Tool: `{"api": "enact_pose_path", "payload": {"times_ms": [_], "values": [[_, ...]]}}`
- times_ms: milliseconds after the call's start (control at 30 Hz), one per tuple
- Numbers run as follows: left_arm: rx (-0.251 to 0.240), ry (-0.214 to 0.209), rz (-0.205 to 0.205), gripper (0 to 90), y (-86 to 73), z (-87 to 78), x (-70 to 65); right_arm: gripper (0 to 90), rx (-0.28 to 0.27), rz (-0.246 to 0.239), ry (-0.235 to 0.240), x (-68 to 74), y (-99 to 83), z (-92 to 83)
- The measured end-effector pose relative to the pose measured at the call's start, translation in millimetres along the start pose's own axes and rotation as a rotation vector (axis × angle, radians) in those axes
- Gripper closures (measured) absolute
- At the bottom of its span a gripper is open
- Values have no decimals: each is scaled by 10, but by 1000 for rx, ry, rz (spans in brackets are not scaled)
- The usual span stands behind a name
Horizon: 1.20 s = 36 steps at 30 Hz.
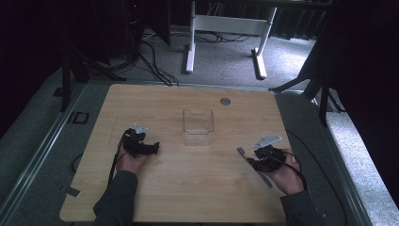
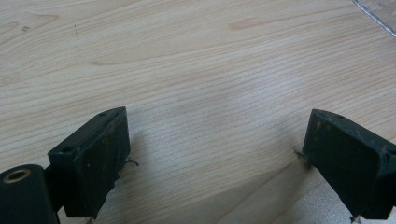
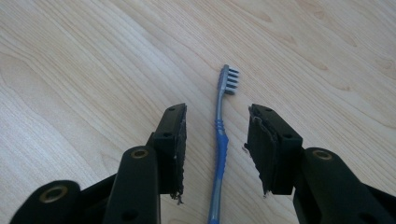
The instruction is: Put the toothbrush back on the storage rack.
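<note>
Right gripper point(image 3: 217, 140): jaws apart, one on each side of a blue toothbrush point(image 3: 219, 154), pads clear of the handle with bench showing on both sides. Nothing gripped yet. The straddle looks deliberate: the handle runs straight up the gap, so closing should pinch it across its narrow width, near the ribbed grip section rather than at the bristle head point(image 3: 229, 79). Bristles point away from the gripper, toward the far end of the view.

Toothbrush lies flat on the wooden bench point(image 3: 93, 70), lengthwise along the gripper's line. In the high view it sits at the right side of the bench, its pale head point(image 1: 241, 151) poking out ahead of the right gripper point(image 1: 254, 159), the handle running back under the right hand point(image 1: 287, 176).

Left gripper point(image 2: 215, 154): jaws wide, bare wood between them, holding nothing. In the high view it point(image 1: 153, 148) rests low at the left of the bench, left hand point(image 1: 131, 162) behind it, well apart from the toothbrush. Judged idle, parked out of the way.

Clear plastic container point(image 1: 198, 126), open-topped and empty as far as can be seen, stands upright near mid-bench between the two grippers and a little beyond them. A corner of it point(image 2: 380, 18) edges into the left gripper view. Likely the destination for the brush, placed within reach of either hand.

Small round grey disc point(image 1: 225, 100) near the far edge of the bench.
</note>
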<state>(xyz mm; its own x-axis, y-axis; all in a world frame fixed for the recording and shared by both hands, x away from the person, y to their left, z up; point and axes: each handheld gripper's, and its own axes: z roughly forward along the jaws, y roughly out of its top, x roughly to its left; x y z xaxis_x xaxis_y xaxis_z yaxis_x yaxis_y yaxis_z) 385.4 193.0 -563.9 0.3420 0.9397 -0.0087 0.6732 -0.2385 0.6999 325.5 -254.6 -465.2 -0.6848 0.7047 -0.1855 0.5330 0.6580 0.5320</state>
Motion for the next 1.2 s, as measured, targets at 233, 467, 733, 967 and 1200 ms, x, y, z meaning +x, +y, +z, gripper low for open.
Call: {"api": "enact_pose_path", "payload": {"times_ms": [233, 467, 733, 967, 1200], "values": [[0, 1, -1, 76, -1, -1, 0, 568, 19, -3, 5, -7, 6, 36], [0, 1, -1, 76, -1, -1, -1, 572, 45, -3, 8, -28, -7, 91], [0, 1, -1, 76, -2, -2, 0, 595, 70, 0, 7, -73, -21, 149], [0, 1, -1, 76, -2, -2, 0, 602, 79, 13, 11, -100, -25, 183], [0, 1, -1, 76, -2, -2, 0, 631, 96, 25, 23, -125, -21, 205]]}}
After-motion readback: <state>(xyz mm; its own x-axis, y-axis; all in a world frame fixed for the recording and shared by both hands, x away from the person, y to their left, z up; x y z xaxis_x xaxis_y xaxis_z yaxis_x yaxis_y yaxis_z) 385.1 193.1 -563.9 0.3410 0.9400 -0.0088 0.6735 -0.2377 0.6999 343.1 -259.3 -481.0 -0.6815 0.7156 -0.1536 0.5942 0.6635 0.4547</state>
